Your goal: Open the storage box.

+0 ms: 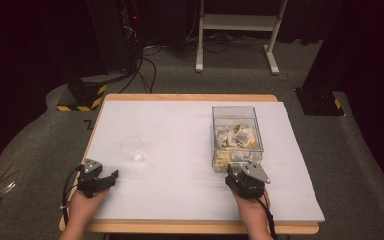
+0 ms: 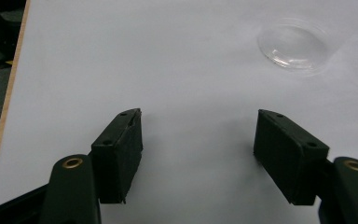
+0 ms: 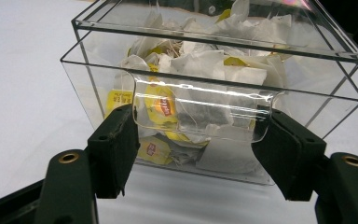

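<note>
High view overlooks table (image 1: 180,130); gripper views skim it (closely).

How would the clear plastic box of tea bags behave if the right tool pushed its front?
The clear plastic box looks rigid with smooth walls, so it would probably slide on the white table cover. Its paper tea bags weigh little; likely light, and its square base makes tipping unlikely.

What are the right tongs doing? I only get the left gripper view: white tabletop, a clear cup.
Observer: The right tongs sit at a clear box's front, jaws either side of its curved flap; pressing or not, I cannot tell.
Operator: What's inside?
Observer: Tea bags with yellow tags.
Operator: Where's my cup from that box?
Observer: Left of it, apart, ahead of the left tongs.
</note>
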A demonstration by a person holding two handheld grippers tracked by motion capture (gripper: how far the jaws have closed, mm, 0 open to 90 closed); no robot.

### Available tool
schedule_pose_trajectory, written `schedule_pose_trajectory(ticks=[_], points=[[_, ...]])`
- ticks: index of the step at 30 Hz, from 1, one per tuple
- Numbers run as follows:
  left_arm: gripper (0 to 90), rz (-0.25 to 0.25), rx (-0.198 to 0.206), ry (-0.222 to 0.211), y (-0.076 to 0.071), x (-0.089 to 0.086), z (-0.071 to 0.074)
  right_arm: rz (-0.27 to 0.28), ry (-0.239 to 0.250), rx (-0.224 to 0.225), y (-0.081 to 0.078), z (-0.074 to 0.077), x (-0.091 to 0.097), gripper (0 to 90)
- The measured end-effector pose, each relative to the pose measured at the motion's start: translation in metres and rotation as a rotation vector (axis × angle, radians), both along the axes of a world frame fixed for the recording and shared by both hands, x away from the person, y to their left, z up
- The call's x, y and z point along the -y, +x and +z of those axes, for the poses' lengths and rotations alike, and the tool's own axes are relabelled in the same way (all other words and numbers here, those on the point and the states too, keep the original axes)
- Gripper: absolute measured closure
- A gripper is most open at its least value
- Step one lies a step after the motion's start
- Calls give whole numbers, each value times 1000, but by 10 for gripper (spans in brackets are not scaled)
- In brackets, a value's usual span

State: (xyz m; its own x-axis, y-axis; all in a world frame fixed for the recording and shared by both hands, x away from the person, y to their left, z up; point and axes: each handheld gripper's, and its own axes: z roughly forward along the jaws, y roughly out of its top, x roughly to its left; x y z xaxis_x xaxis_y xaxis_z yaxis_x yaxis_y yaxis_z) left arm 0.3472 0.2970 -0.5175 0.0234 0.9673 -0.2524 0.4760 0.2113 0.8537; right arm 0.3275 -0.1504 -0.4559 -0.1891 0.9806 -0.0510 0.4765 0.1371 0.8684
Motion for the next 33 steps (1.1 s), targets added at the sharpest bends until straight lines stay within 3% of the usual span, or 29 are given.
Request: schedule_pose_trajectory(ticks=[33], points=[[327, 0, 0, 1, 0, 0, 0, -5, -3, 9, -32, -2, -1, 322]])
